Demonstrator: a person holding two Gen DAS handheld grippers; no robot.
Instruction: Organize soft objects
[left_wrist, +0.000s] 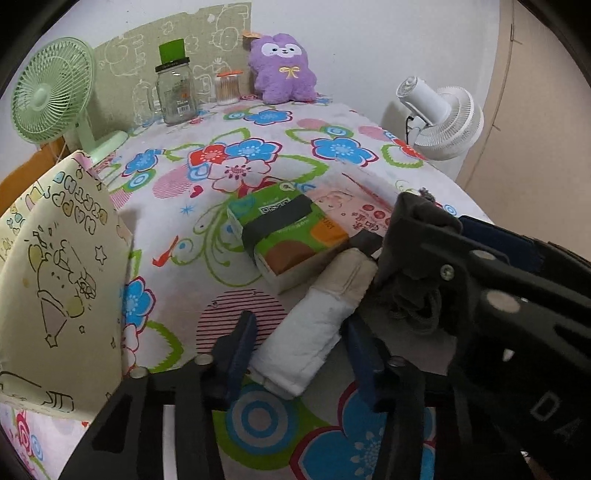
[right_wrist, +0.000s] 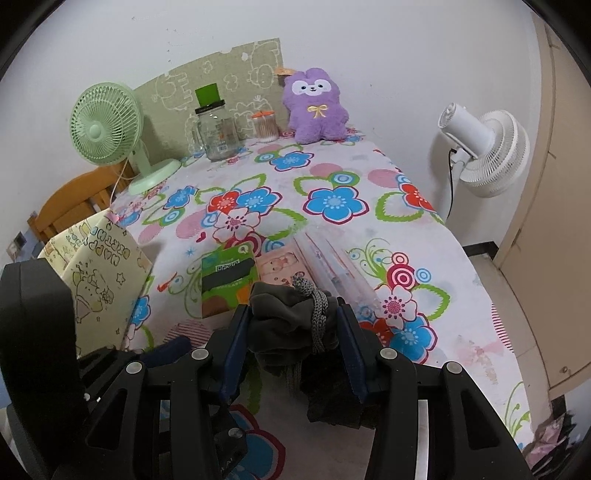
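Bunching between the pinching right tongs (right_wrist: 291, 332), dark grey cloth (right_wrist: 280, 317); left tongs (left_wrist: 299, 350) spread around white folded pad (left_wrist: 306, 347).

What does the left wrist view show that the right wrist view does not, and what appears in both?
Only the left wrist view shows the white folded padded cloth lying between the open left gripper's blue fingers, untouched.

Only the right wrist view shows the dark floor strip beyond the table's right edge.

Both show the right gripper clamped on the dark grey bundled fabric with a braided cord, the green tissue pack, the purple plush toy, the mint desk fan and the white fan.
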